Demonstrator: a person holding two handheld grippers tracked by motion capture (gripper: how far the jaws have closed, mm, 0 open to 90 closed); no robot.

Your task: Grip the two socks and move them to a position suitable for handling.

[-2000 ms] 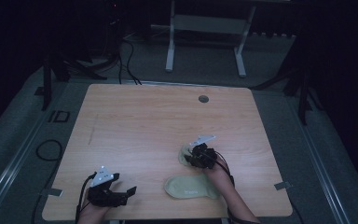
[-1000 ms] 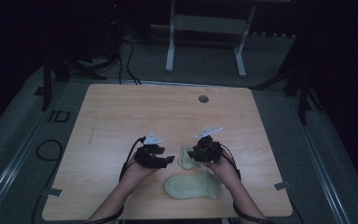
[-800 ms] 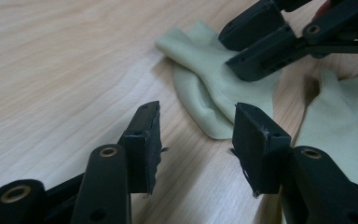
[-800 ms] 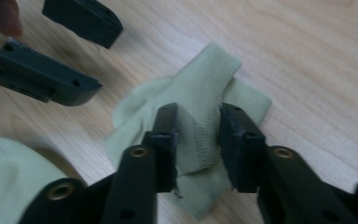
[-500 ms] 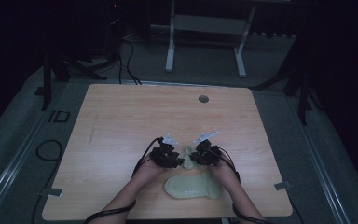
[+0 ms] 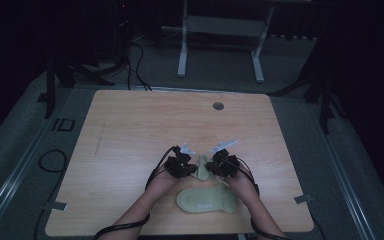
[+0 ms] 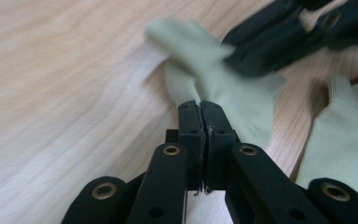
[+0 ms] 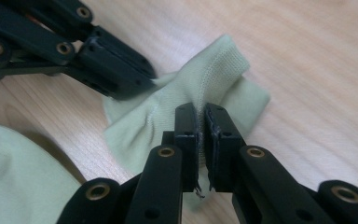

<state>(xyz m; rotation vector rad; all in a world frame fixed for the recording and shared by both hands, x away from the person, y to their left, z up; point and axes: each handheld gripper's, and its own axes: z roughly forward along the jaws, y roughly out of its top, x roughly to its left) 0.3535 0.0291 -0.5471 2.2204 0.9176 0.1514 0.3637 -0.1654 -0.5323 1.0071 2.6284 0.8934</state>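
From the high view, both grippers sit close together over a small pale green sock (image 6: 200, 165) near the middle of the wooden table (image 6: 130, 130), with the left gripper (image 6: 182, 165) on its left side and the right gripper (image 6: 221, 164) on its right; a second sock (image 6: 207, 199) lies flat just nearer the person, close to the near edge. In the left gripper view, the left gripper (image 7: 200, 112) has its jaws pressed together on a fold of the sock (image 7: 242, 100), and the other sock (image 7: 349, 140) sits off to the right. In the right gripper view, the right gripper (image 8: 201, 114) is pinching the sock (image 8: 205, 88) near its ribbed end, cloth bunched between the jaws. So it looks like the sock is about to be stretched or straightened. My take: pull the two grips apart evenly and low over the table, keep both clamps firm since thin knit slips easily, and don't drag it into the flat sock lying close by.
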